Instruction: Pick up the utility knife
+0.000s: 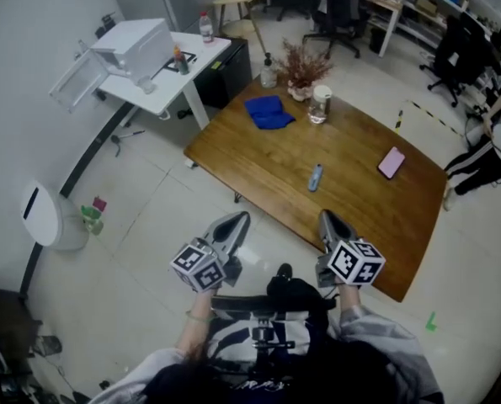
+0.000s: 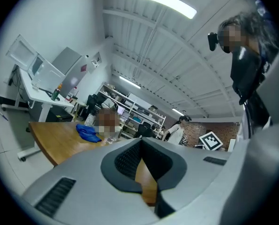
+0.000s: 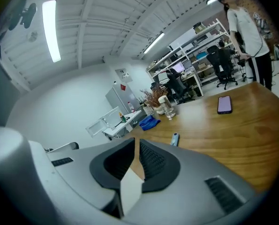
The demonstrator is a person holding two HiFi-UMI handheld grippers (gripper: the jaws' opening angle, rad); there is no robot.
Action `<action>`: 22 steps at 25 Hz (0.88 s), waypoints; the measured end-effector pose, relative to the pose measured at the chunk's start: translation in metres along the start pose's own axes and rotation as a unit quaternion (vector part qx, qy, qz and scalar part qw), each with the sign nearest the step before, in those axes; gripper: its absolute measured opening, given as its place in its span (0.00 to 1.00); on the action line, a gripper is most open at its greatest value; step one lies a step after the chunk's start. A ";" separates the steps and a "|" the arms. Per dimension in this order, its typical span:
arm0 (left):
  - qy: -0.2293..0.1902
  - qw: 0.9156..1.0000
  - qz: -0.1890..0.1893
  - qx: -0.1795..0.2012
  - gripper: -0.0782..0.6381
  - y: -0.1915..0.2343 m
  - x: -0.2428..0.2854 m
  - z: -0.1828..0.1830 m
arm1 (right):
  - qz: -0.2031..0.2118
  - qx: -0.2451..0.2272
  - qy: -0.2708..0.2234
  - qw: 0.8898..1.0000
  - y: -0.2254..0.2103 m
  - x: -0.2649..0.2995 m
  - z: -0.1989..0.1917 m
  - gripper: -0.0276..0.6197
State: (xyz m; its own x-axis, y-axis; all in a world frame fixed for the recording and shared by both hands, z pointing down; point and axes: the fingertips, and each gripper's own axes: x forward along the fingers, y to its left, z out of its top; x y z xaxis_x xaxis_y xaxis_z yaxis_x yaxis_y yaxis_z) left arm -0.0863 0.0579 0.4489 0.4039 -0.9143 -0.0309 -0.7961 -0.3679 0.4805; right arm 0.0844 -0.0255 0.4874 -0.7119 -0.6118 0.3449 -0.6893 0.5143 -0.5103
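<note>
Grippers sit nearest, low in the centre of the head view, held side by side above pale floor tiles at the near edge of the wooden table (image 1: 258, 158). The left gripper (image 1: 240, 220) is left of centre and off the table's edge. Its own view shows the dark ribbed pads meeting at the tips, so the jaws are closed with nothing between them. The right gripper (image 1: 326, 218) is right of centre, its tip over the near rim of the table. In its own view the jaws stand all but together, with only a thin slit left, and they hold nothing.

Further up the frame, near its centre, the utility knife (image 1: 316, 177) lies flat on the bare wood, a small blue-grey body pointing roughly away from the person. It is well apart from both grippers and nothing touches it. In the right gripper view the knife (image 3: 175, 138) shows just above and right of the jaw tips.

To its right, toward the table's right end, lies a pink phone (image 1: 391, 162). Beyond the knife, toward the upper middle, rests a crumpled blue cloth (image 1: 269, 112). A clear jar (image 1: 319, 105) stands right of it, and a vase of dried stems (image 1: 299, 70) behind the jar.

Farther still, upper left, a white desk (image 1: 162, 91) bears a white box (image 1: 136, 45).
</note>
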 end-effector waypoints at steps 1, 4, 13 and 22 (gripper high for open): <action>-0.001 1.000 -0.001 -0.001 0.12 0.001 0.013 0.004 | 0.007 0.006 -0.002 1.000 -0.005 0.008 0.010 0.09; 0.003 1.000 -0.013 0.003 0.12 0.005 0.046 0.006 | 0.031 0.016 -0.007 0.999 -0.015 0.028 0.027 0.09; 0.054 0.999 0.001 0.005 0.12 0.038 0.086 0.000 | 0.001 0.015 0.035 0.999 -0.061 0.074 0.019 0.18; 0.114 0.991 -0.066 0.017 0.12 0.089 0.158 0.015 | -0.093 0.028 0.070 0.993 -0.110 0.133 -0.001 0.29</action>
State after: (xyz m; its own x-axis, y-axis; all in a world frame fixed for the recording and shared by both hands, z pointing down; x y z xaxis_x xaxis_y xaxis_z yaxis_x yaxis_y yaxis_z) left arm -0.1001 -0.1223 0.4737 0.5940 -0.7970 0.1094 -0.7428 -0.4911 0.4551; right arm 0.0654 -0.1630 0.5899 -0.5879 -0.6018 0.5406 -0.8044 0.3642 -0.4693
